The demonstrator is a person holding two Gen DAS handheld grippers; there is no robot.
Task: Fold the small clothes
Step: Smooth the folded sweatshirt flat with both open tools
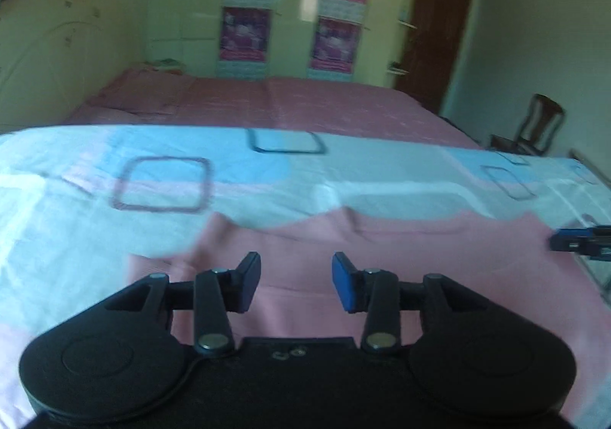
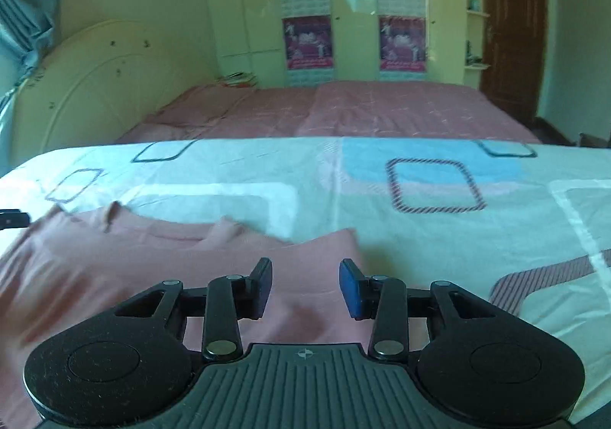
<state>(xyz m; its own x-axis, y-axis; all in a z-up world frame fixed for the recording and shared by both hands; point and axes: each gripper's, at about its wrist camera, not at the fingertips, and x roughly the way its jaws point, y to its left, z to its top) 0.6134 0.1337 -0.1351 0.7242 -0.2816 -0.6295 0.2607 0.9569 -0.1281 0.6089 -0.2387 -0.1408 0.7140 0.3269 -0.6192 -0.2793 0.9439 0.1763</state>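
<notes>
Pink garment (image 1: pixel 382 276) flat and folded on the patterned sheet (image 1: pixel 76 200), far edge wavy

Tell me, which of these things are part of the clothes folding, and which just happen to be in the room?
Part of the job: pink garment, left gripper, right gripper, both open above it.

Just there: patterned sheet, pink bed, posters, chair, door.
</notes>
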